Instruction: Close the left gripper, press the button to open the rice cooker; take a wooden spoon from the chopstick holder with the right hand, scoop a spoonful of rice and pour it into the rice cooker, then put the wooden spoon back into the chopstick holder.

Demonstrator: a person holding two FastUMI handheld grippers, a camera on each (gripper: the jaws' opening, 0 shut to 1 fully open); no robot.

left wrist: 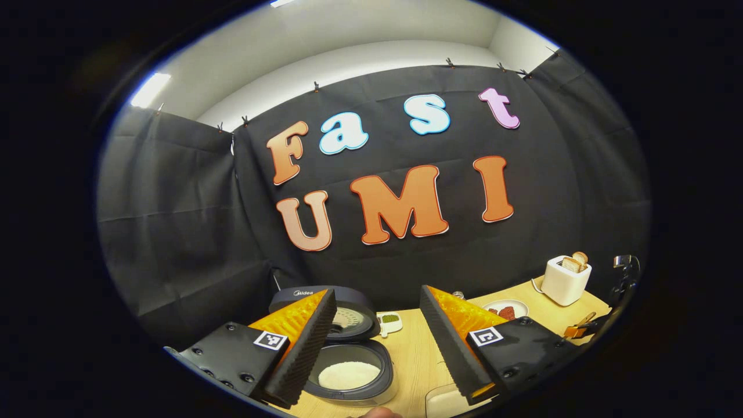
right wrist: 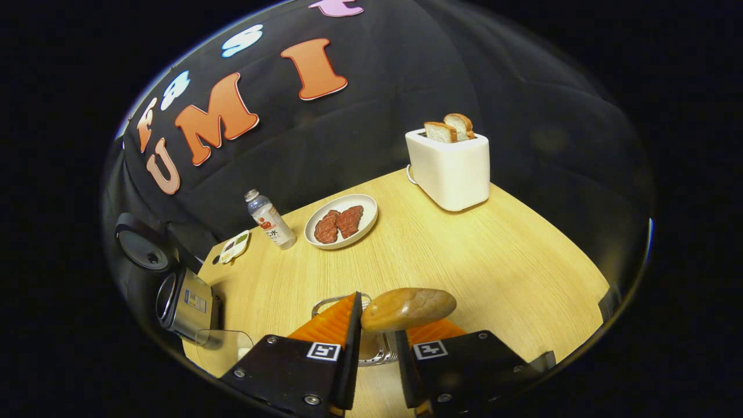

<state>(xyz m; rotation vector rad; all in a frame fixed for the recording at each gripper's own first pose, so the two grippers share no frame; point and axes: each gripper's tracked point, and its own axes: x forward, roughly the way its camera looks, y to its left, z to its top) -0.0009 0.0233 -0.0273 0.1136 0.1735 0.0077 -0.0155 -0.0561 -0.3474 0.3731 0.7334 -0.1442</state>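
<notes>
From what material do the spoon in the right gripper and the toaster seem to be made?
The wooden spoon looks like wood with a smooth, slightly glossy finish: brown, with a soft highlight. The toaster looks like matte white plastic, though painted metal is possible: its sides are even and without reflections.

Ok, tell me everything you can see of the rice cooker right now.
The rice cooker sits open on the wooden table, near the booth wall. Its dark, round lid is tilted up and back, showing a perforated inner plate. The dark inner pot holds a low layer of white rice. The body looks like brushed metal with a dark rim in the right gripper view. The left gripper hangs open above it, not touching. A small dish lies just beside the lid.
</notes>
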